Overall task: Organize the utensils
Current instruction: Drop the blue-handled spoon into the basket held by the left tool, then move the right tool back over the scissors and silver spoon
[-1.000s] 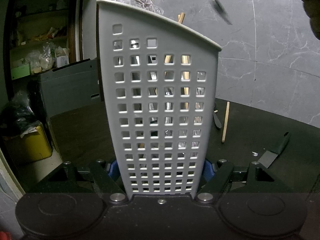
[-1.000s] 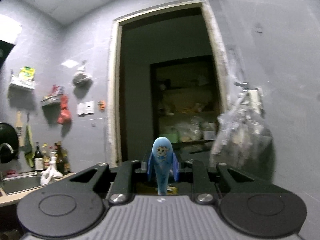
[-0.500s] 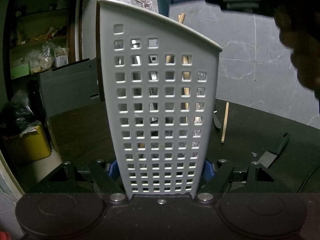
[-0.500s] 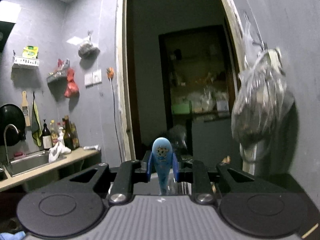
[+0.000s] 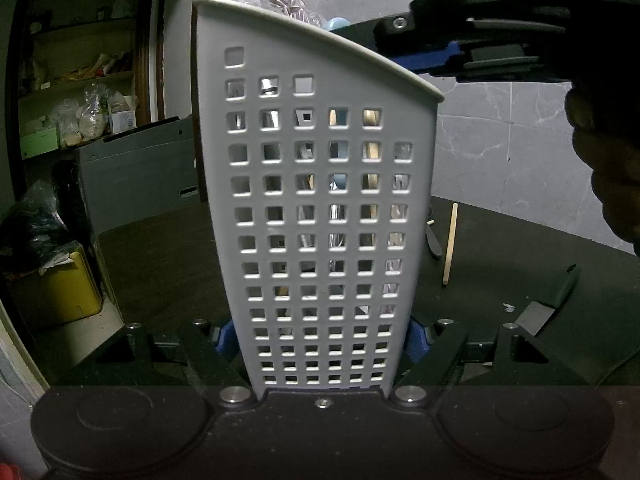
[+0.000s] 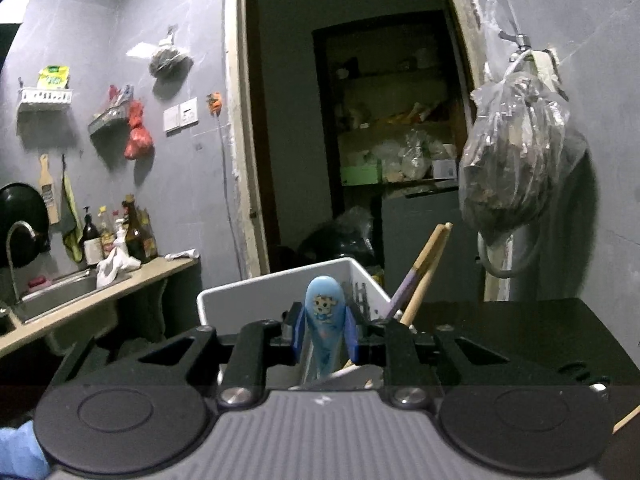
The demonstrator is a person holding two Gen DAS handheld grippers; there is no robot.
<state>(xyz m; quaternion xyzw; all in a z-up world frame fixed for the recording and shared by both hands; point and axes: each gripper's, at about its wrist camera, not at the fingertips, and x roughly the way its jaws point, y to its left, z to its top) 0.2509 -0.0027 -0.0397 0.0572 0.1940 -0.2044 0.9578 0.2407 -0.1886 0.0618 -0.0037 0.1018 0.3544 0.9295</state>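
Now rt tongs (image 6: 325,338) opening, spoon (image 6: 324,312) over caddy (image 6: 276,292)

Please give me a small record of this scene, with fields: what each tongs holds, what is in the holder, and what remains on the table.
left tongs: shut on the white perforated holder, which stands upright
right tongs: jaws have just been opening; blue-handled utensil between them, gaps at its sides
utensil position: handle up, lower part inside the holder
holder contents: wooden chopsticks, some metal pieces behind the holes
on the dark table: one chopstick, a black-handled knife
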